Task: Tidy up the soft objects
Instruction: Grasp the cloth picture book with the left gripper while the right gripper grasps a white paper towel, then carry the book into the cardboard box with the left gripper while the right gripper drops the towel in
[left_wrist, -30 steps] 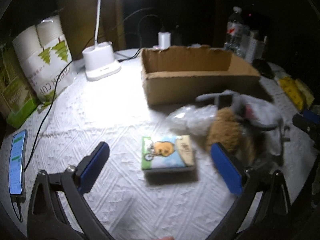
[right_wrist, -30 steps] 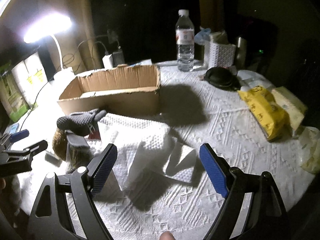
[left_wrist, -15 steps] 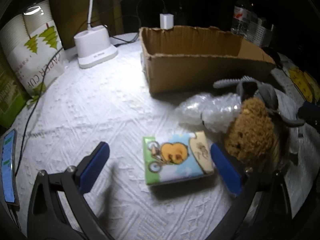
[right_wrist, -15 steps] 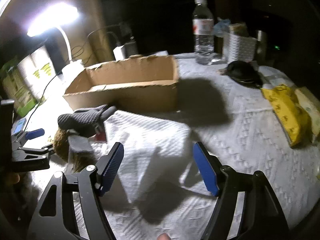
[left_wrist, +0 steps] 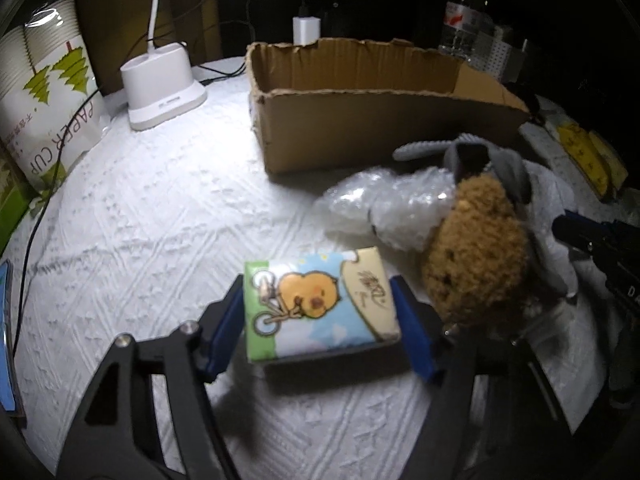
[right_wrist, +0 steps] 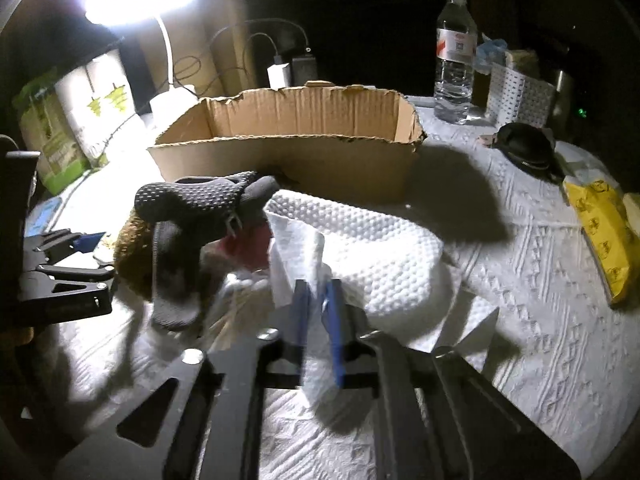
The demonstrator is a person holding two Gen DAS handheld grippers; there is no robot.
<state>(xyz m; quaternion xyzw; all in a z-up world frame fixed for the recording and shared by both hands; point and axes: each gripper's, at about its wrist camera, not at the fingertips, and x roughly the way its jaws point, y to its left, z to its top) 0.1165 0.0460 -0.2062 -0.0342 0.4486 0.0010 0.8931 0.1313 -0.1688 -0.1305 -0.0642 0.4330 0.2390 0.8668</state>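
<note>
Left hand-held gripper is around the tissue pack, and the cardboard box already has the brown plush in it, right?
Not quite. The left wrist view shows the cardboard box with no plush inside; the brown plush lies on the table in front of it. The left hand-held gripper is closing around the tissue pack.

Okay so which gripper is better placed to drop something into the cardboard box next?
Probably the right gripper: it is shut on a fold of the white paper towel, just in front of the cardboard box. The left gripper's jaws are closing around the tissue pack.
</note>
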